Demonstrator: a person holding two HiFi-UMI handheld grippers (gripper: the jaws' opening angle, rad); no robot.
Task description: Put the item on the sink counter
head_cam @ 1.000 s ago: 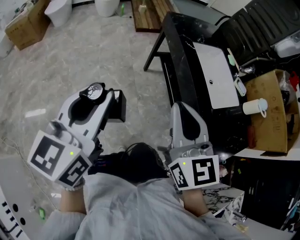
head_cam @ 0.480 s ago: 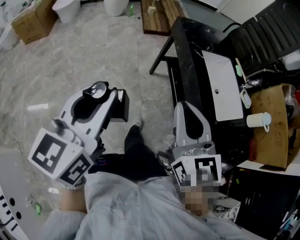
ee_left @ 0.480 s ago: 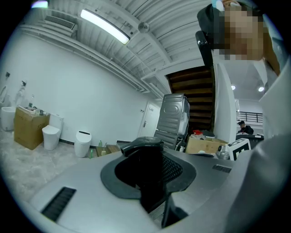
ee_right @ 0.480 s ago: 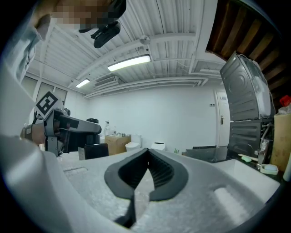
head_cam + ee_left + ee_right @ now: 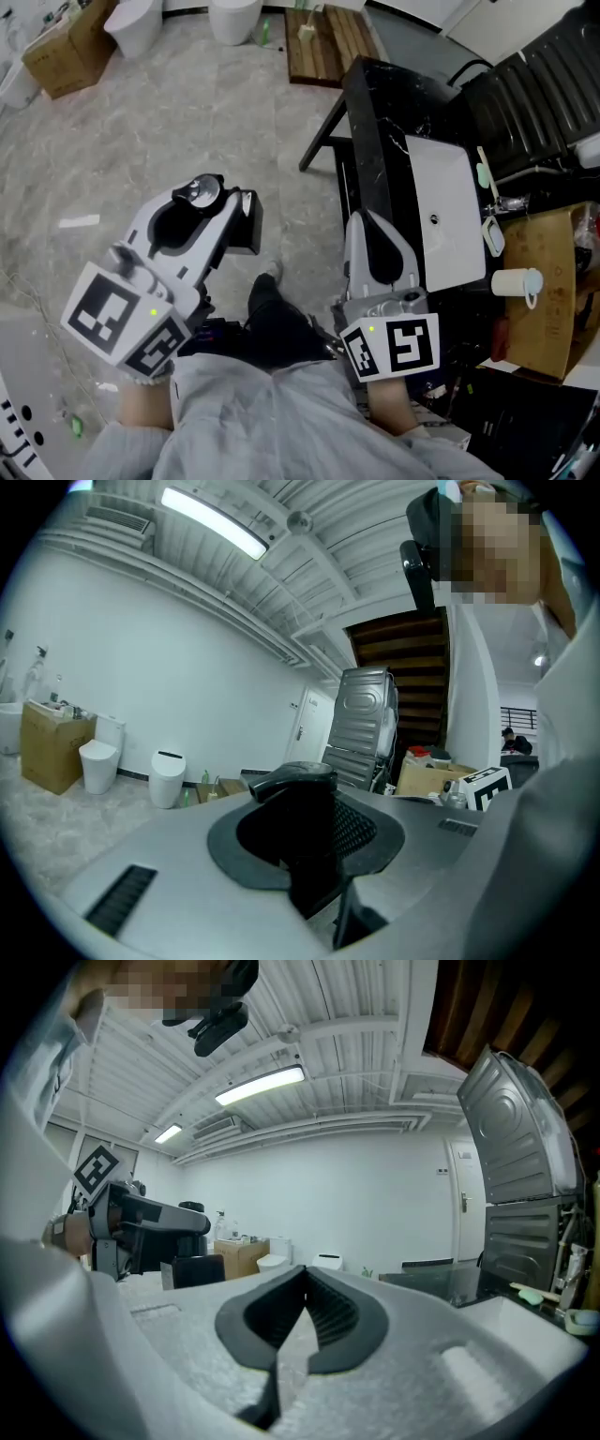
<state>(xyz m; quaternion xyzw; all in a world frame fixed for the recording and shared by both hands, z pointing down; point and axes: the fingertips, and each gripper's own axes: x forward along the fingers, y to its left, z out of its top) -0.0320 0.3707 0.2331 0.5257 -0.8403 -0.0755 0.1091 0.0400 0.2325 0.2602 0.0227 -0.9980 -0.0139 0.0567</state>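
L gripper [image 5: 223,201] clamped on black item [image 5: 302,825]; item held over floor [image 5: 159,112], well left of counter [image 5: 371,111] w/ white sink [image 5: 450,202]; R gripper [image 5: 302,1281] closed, empty, tips meeting, beside counter front.

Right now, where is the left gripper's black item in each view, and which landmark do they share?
Head view: black item left of centre, over the floor.
Left gripper view: lower centre, between the jaws.
Right gripper view: small, left of centre.
Shared landmark: the cardboard box beside the white toilet.
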